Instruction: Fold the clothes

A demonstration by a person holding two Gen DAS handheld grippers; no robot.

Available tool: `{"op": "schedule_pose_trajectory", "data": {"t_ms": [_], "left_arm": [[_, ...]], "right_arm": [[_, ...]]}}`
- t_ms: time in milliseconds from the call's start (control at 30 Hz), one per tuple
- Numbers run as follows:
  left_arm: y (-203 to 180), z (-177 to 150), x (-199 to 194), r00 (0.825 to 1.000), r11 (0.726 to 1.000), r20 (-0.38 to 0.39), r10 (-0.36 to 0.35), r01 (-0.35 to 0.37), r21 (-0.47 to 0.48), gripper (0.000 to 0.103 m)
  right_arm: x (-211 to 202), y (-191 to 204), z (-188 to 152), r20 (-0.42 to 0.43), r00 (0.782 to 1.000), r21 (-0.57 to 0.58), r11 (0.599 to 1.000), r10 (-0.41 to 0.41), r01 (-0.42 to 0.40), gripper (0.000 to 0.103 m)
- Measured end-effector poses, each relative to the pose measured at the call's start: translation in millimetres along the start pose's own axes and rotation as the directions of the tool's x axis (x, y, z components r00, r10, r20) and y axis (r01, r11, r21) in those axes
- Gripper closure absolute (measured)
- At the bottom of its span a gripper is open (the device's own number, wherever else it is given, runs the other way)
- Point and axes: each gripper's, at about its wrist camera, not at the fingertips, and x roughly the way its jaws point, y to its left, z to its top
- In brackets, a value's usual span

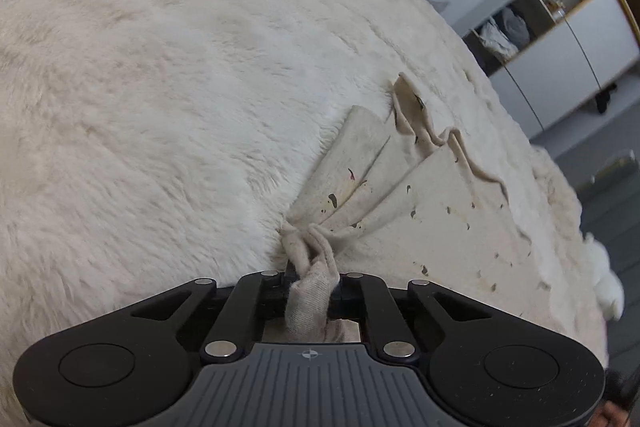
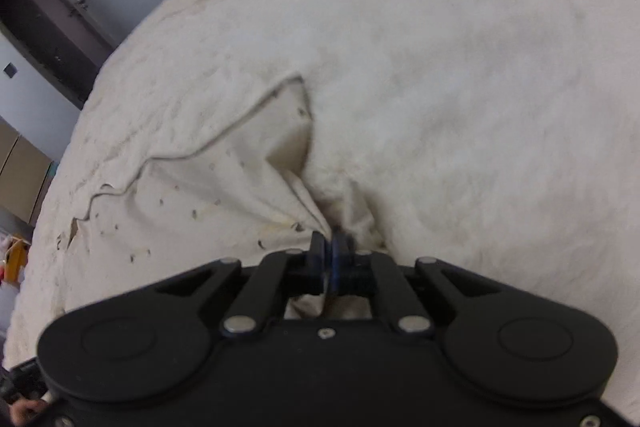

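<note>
Cream speckled cloth (image 1: 420,195) with small dark flecks, wrinkled, spread ahead on fluffy white blanket (image 1: 160,87), bunched corner clamped in left gripper (image 1: 312,277), another pinched in right gripper (image 2: 330,247)

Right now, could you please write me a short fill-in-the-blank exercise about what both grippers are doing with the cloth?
1. The left gripper is shut on a bunched corner of the ____ cloth.
2. The cloth lies on a fluffy white ____.
3. The right gripper pinches the ____ at its jaws.
4. The cloth is dotted with small dark ____.

Missing words: cream; blanket; cloth; specks
</note>
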Motion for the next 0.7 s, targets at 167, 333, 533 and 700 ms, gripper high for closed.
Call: {"op": "schedule_pose_trajectory", "data": {"t_ms": [167, 333, 533, 700], "left_arm": [[15.0, -10.9, -10.9, 0.99, 0.975, -0.045, -0.132, 0.122, -0.183, 0.063], [20.6, -31.3, -8.9, 0.975, 0.94, -0.063, -0.214, 0.188, -0.283, 0.054], [12.6, -26.0, 8.4, 0.987, 0.93, 0.027, -0.157, 0.157, -0.334, 0.098], [30.3, 5.4, -16.0, 0.983, 0.919, 0.161, -0.085, 0.14, -0.369, 0.099]], "right_arm": [[-57.1, -26.2, -52.8, 0.049, 0.994, 0.17, 0.98, 0.096, -0.103, 0.067], [-58.0, -40.1, -129.7, 0.054, 0.973, 0.392, 0.891, 0.224, -0.227, 0.053], [12.0, -33.3, -155.0, 0.182, 0.929, 0.639, 0.679, 0.323, -0.362, 0.074], [16.2, -48.1, -143.8, 0.281, 0.938, 0.686, 0.641, 0.203, -0.345, 0.101]]}}
